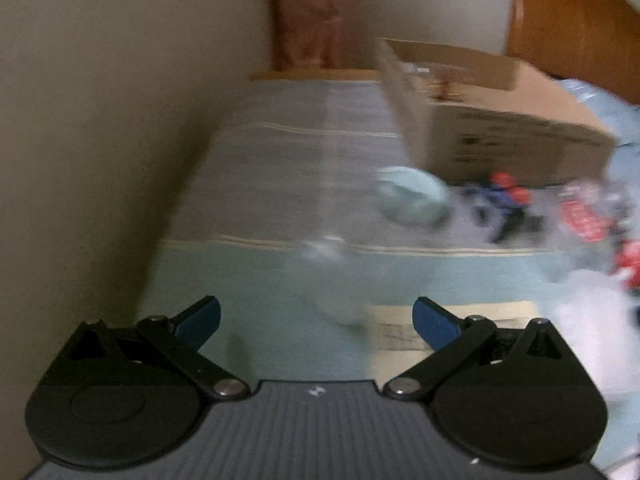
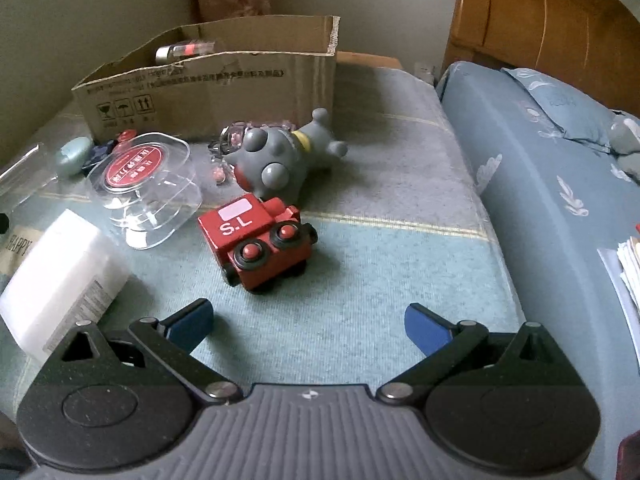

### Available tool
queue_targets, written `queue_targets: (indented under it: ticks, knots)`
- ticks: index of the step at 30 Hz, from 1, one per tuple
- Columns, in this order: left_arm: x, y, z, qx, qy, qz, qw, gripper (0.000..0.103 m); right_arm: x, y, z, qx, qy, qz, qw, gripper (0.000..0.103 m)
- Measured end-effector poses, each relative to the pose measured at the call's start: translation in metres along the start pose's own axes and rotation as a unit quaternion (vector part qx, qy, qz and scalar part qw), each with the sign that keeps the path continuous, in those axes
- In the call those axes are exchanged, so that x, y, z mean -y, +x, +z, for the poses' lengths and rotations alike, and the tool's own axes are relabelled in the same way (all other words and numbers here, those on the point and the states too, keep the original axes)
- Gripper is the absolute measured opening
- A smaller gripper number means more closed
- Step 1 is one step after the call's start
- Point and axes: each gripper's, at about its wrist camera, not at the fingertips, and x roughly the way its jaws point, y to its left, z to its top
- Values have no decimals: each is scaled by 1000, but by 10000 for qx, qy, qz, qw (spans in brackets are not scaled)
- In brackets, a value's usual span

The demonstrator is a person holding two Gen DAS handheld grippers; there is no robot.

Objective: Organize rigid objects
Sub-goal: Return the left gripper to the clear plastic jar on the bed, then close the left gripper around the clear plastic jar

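Observation:
My right gripper point(image 2: 308, 326) is open just in front of a red toy train point(image 2: 260, 244) lying on its side on the blanket. Behind it lie a grey rubber animal toy point(image 2: 280, 160), a clear plastic tub with a red label point(image 2: 146, 184) and a pale green oval case point(image 2: 74, 156). A white box point(image 2: 60, 276) lies at the left. An open cardboard box point(image 2: 224, 80) stands behind, with a small bottle point(image 2: 186, 49) inside. The left wrist view is blurred: my left gripper point(image 1: 316, 320) is open and empty, with the green case point(image 1: 412, 196) and the cardboard box point(image 1: 504, 132) ahead to the right.
Everything lies on a striped blue-grey blanket point(image 2: 380, 280) on a bed. A wall point(image 1: 100, 140) runs along the left side. Blue bedding and a pillow point(image 2: 560, 140) lie at the right, before a wooden headboard point(image 2: 540, 28). A stack of papers point(image 2: 630, 268) sits at the right edge.

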Motion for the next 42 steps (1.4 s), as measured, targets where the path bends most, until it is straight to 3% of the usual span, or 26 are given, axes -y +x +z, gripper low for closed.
queue_targets:
  ticks: [2,6,9,13,19,27,31,37,42]
  knots:
    - [5,-1,2,-41,-111,-332,9994,102,1,-1,0,18,-4,7,10000,103]
    - [13,9,11,-23,-200,-174,9996,102,0,-1,-1,83,-39,31,10000,103]
    - [11,15,19,-42,-496,-347,9982,102,2,-1,-2,134,-47,50,9999,103]
    - [11,23,28,-4,-990,-95,9950,102,2,-1,-3,197,-59,57,9998,103]
    - [7,37,33,-120,-1285,16,9916,102,2,-1,-4,247,-95,85,9996,103]
    - [15,43,36,-63,-1287,375,9910,102,3,-1,-4,270,-135,116,9995,103]
    - [14,37,36,-101,-1252,386,9913,102,3,-1,-4,271,-151,126,9994,103]
    - [4,26,40,-113,-1843,147,9827,102,3,0,-4,314,-167,143,9993,103]
    - [11,34,42,-62,-2069,442,9773,102,3,-1,-5,346,-183,161,9991,103]
